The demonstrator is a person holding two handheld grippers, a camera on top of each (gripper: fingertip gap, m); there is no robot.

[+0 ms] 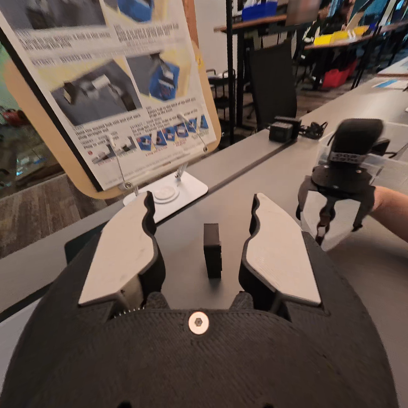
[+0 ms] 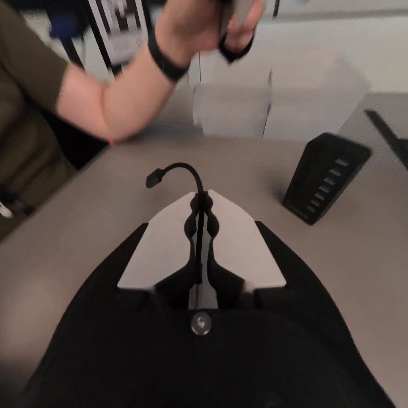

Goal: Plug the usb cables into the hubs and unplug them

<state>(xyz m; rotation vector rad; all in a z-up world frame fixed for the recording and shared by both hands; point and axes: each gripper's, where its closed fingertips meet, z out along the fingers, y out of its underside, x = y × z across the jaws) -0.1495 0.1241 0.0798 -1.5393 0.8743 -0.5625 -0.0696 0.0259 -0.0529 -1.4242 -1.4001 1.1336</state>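
In the left wrist view, my left gripper (image 1: 203, 198) is wide open above the grey table (image 1: 254, 172). A small black hub (image 1: 212, 251) stands on the table between its fingers, and neither pad touches it. My right gripper (image 1: 323, 229) shows blurred at the right of that view. In the right wrist view, my right gripper (image 2: 202, 193) is shut on a thin black USB cable (image 2: 199, 220). The cable runs between the pads and its small black plug (image 2: 154, 177) curves out to the left beyond the tips. A black hub with several blue ports (image 2: 324, 178) stands to the right.
A printed instruction sheet on a board (image 1: 110, 88) stands on a white base (image 1: 183, 194) ahead left. Black boxes with cables (image 1: 283, 130) sit far back. A clear plastic bin (image 2: 242, 103) stands behind. The person's arm (image 2: 114, 106) reaches across the upper left.
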